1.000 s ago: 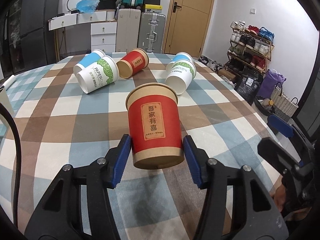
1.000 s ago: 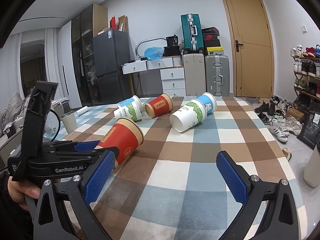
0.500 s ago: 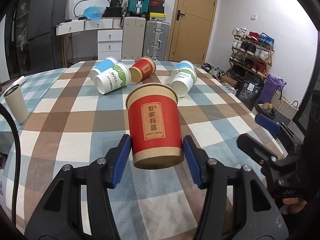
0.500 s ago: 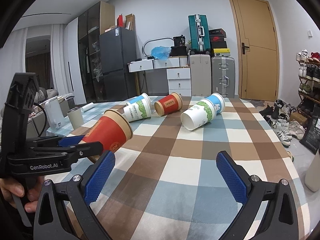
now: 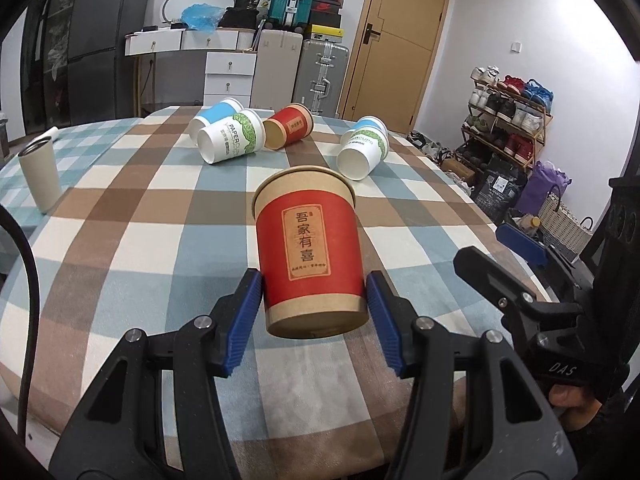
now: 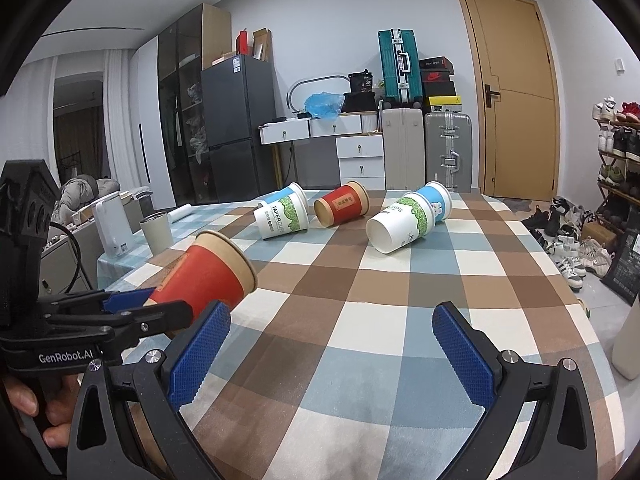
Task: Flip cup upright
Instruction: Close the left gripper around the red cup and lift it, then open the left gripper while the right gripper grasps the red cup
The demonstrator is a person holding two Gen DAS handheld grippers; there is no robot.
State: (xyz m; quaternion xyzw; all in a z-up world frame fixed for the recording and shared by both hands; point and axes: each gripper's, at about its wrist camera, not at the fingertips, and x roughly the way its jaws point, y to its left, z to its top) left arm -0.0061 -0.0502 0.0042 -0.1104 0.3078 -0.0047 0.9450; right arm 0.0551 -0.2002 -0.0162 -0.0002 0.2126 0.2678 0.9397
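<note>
My left gripper [image 5: 316,312] is shut on a red paper cup [image 5: 310,248] with a brown rim, gripped near its base. It holds the cup lifted above the checked tablecloth [image 5: 152,240], tilted with its mouth pointing away and up. In the right wrist view the same cup [image 6: 208,276] shows at the left, clear of the cloth, with the left gripper [image 6: 120,312] on it. My right gripper [image 6: 332,344] is open and empty, low over the near part of the table.
Several cups lie on their sides at the far end: a white-green one [image 5: 232,142], a red one [image 5: 288,126], another white-green one [image 5: 362,150]. A grey tumbler [image 5: 40,178] stands at the left edge. A shoe rack [image 5: 508,120] is off right.
My left gripper has lifted the red cup off the cloth and tipped its mouth upward. The right gripper stays open and nearly still.
</note>
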